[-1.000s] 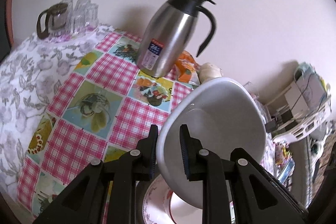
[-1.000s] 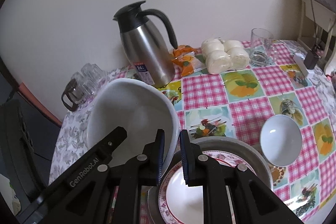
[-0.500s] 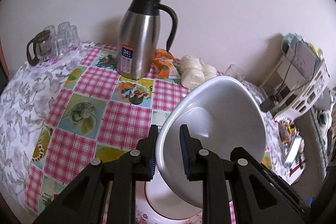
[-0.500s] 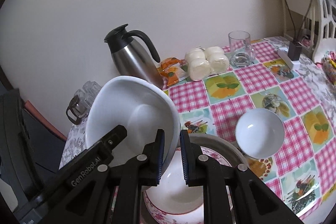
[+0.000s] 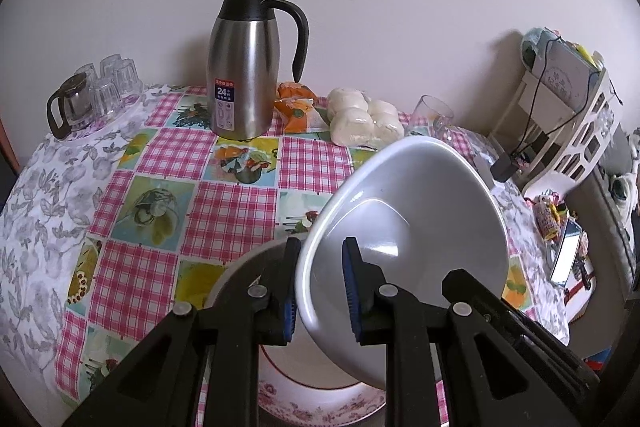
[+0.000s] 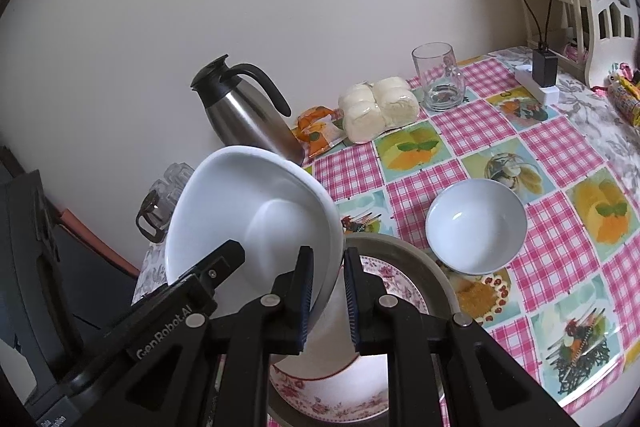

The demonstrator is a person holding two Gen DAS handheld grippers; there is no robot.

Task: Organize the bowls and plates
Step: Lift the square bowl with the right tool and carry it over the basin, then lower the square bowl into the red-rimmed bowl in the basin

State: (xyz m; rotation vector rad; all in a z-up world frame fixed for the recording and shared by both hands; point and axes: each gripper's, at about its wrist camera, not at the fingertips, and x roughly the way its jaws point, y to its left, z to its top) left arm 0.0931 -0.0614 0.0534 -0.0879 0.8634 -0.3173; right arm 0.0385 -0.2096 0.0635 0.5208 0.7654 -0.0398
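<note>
A large white bowl (image 5: 416, 223) is held tilted between both grippers. My left gripper (image 5: 318, 287) is shut on its near rim. My right gripper (image 6: 326, 297) is shut on the opposite rim of the same bowl (image 6: 248, 215). Below it lies a floral-rimmed plate (image 6: 328, 395) stacked on a grey plate (image 6: 420, 263); the floral plate also shows in the left wrist view (image 5: 320, 403). A small white bowl (image 6: 476, 227) stands upright on the checked tablecloth to the right of the stack.
A steel thermos jug (image 5: 246, 67), an orange snack bag (image 5: 298, 107), a pack of white buns (image 5: 364, 123) and a glass mug (image 6: 438, 77) stand near the wall. Glasses and a small glass pot (image 5: 92, 95) sit at the far left. A white rack (image 5: 572, 123) stands at right.
Both grippers have risen and turned with the large bowl held between them, so the jug now looks upright and more of the table shows. The small bowl has not moved.
</note>
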